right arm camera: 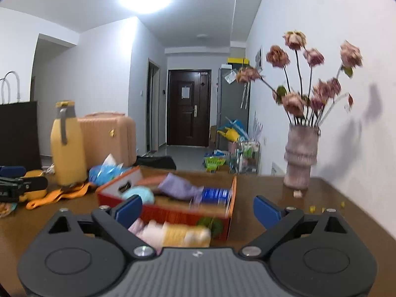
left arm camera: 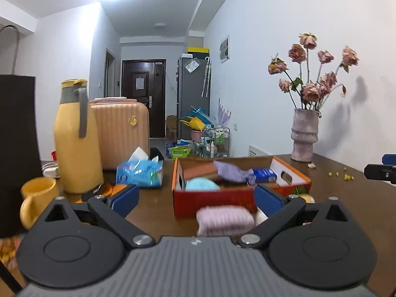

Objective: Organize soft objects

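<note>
An orange cardboard box (left arm camera: 212,199) stands on the brown table and holds a purple sock (left arm camera: 232,172), a light blue soft ball (left arm camera: 201,184) and a blue packet (left arm camera: 264,175). A folded pink knit cloth (left arm camera: 224,219) lies on the table in front of the box, between my left gripper's fingers. My left gripper (left arm camera: 196,198) is open and empty above it. In the right wrist view the box (right arm camera: 173,214) is ahead, with pink and yellow rolled cloths (right arm camera: 173,234) before it. My right gripper (right arm camera: 198,210) is open and empty.
A yellow flask (left arm camera: 74,138), yellow mug (left arm camera: 37,198), black bag (left arm camera: 17,148) and blue tissue pack (left arm camera: 139,173) stand at the left. A vase of dried roses (left arm camera: 304,136) stands at the back right by the wall. An orange cloth (right arm camera: 59,194) lies left of the box.
</note>
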`<action>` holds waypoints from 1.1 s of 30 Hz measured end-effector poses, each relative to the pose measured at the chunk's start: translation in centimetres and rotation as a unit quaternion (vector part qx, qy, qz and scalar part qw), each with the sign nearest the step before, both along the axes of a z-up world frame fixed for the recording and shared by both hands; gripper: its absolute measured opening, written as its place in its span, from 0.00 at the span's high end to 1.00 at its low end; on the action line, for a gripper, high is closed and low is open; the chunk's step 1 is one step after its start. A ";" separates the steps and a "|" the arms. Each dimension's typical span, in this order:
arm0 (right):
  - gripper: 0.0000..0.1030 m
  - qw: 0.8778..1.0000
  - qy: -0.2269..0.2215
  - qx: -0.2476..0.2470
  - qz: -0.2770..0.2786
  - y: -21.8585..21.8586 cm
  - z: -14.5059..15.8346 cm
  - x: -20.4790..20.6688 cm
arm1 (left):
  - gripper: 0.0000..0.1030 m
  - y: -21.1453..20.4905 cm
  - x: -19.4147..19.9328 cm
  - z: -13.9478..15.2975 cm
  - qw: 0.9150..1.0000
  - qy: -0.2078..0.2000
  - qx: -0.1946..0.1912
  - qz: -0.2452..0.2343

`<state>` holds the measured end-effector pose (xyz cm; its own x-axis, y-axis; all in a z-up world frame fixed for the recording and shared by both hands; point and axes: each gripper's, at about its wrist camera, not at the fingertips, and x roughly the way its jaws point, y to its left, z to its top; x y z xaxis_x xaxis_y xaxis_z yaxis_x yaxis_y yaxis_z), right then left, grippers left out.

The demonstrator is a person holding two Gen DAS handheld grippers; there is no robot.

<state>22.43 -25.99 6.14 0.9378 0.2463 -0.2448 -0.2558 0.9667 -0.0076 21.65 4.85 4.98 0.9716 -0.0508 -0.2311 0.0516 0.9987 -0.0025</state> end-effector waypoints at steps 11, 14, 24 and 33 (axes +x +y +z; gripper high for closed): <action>0.06 0.997 0.073 0.034 0.021 0.1 -6.6 -5.6 | 0.00 -1.1 -3.5 -3.6 0.998 0.061 -0.020 -0.029; 0.07 0.997 0.072 0.031 0.015 0.1 -6.6 -4.6 | 0.00 -1.5 -2.3 -3.5 0.997 0.064 -0.025 -0.031; 0.32 0.990 0.114 0.084 0.013 -0.4 -7.0 3.6 | 0.28 -6.9 7.2 -5.6 0.984 0.116 -0.037 -0.127; 0.62 0.983 0.154 0.083 0.056 1.5 -8.5 8.8 | 0.84 -7.5 14.0 -8.4 0.946 0.219 -0.148 -0.186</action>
